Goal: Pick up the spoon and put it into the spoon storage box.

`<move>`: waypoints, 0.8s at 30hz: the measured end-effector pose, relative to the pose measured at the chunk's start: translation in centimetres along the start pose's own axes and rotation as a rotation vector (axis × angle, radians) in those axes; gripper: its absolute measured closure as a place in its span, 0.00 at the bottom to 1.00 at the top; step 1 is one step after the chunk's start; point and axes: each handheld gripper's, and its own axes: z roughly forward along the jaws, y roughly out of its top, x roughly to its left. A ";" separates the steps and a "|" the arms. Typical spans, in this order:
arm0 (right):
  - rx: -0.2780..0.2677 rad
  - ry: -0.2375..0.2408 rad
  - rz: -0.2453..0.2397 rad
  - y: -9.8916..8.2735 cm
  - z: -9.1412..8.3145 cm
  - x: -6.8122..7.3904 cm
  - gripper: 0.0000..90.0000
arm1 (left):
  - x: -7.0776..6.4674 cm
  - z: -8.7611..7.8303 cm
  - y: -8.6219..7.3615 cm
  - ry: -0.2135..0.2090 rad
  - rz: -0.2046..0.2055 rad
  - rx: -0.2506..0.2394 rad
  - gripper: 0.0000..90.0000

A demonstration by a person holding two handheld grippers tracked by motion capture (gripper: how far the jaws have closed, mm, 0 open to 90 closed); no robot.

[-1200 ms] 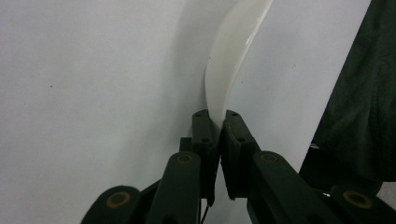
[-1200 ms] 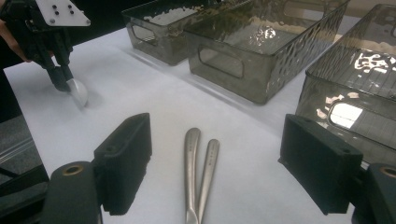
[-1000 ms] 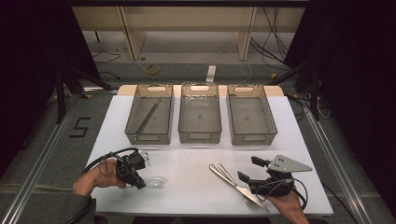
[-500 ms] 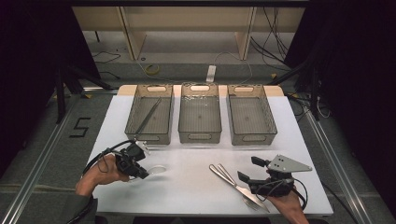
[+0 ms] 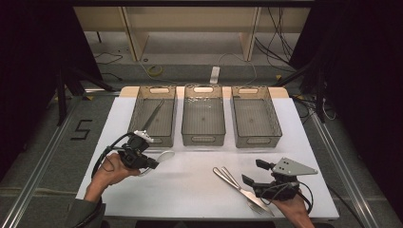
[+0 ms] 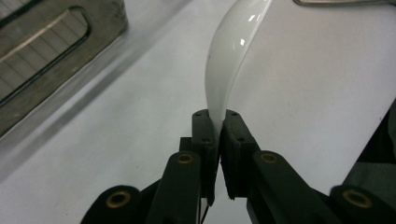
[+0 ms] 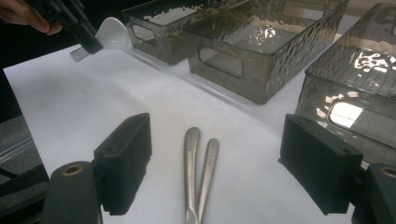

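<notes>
Gripping white spoon (image 6: 229,60), left tongs (image 6: 217,128) seemingly raised

White plastic spoon (image 6: 229,51), handle pinched, held above the table, bowl forward.

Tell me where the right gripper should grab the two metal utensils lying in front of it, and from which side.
Probably by the handles: they lie flat, side by side, ends pointing toward the bins. The right gripper is open astride them, so come down from above and close across both, or on one alone.
</notes>
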 end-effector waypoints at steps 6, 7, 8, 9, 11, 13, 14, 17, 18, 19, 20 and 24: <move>0.003 0.002 -0.001 0.0 0.0 0.0 0.29 | -0.2 -0.2 0.5 -0.003 -0.041 -0.043 0.94; 0.003 0.003 -0.001 0.0 0.1 0.0 0.29 | -0.2 -0.2 0.6 -0.005 -0.052 -0.052 0.94; 0.003 0.002 0.000 0.0 0.1 0.0 0.29 | -0.2 -0.2 0.7 -0.002 -0.051 -0.056 0.94; 0.005 0.002 0.000 0.0 0.1 0.0 0.29 | -0.3 -0.2 0.8 0.001 -0.050 -0.055 0.94; 0.006 0.001 0.000 0.0 0.1 0.0 0.29 | -0.4 -0.2 1.0 0.005 -0.053 -0.065 0.94; 0.006 0.000 0.002 0.0 0.1 0.0 0.29 | -0.6 -0.1 1.2 0.010 -0.049 -0.072 0.94; 0.004 0.001 0.002 -0.1 0.1 0.0 0.29 | -0.7 0.0 1.3 0.010 -0.047 -0.073 0.94; 0.008 -0.002 0.002 -0.1 0.1 -0.1 0.29 | -0.9 0.3 1.6 0.015 -0.050 -0.086 0.94; 0.011 -0.002 0.004 -0.1 0.2 -0.1 0.29 | -0.9 0.3 1.8 0.017 -0.055 -0.091 0.94; 0.012 0.001 0.003 -0.1 0.2 -0.1 0.29 | -1.0 0.4 1.9 0.019 -0.052 -0.094 0.94; 0.015 0.002 0.001 -0.1 0.2 -0.1 0.29 | -1.0 0.4 2.1 0.022 -0.052 -0.103 0.94; 0.019 0.002 -0.001 -0.1 0.3 -0.1 0.29 | -1.0 0.5 2.9 0.029 -0.064 -0.132 0.94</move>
